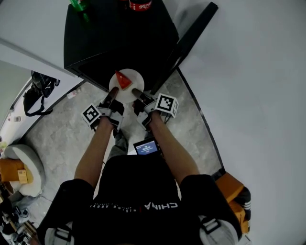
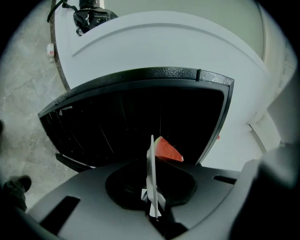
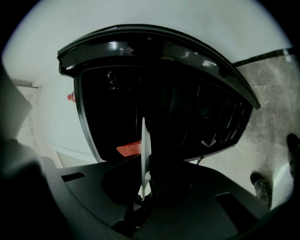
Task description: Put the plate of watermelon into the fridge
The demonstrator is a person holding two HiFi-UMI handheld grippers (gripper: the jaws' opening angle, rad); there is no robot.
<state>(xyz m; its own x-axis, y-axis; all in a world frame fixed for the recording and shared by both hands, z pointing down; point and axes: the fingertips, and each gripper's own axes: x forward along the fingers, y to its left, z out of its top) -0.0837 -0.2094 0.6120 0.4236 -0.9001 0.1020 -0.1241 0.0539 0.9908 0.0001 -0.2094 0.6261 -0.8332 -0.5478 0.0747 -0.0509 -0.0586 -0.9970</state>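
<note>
A white plate (image 1: 130,94) carrying a red watermelon wedge (image 1: 123,80) hangs just in front of the open black fridge (image 1: 119,43). My left gripper (image 1: 114,93) is shut on the plate's left rim and my right gripper (image 1: 136,92) is shut on its right rim. In the left gripper view the plate (image 2: 151,173) shows edge-on, clamped in the left gripper (image 2: 152,211), with the watermelon (image 2: 167,151) to its right. The right gripper view has the plate (image 3: 144,157) edge-on in the right gripper (image 3: 140,197), the watermelon (image 3: 129,149) to its left and the dark fridge interior (image 3: 187,108) behind.
The fridge door (image 1: 191,36) stands open to the right of the plate. A red-labelled bottle (image 1: 140,5) and a green bottle (image 1: 79,5) are at the fridge's far side. A black bag (image 1: 38,93) lies on the left, an orange object (image 1: 229,189) on the right.
</note>
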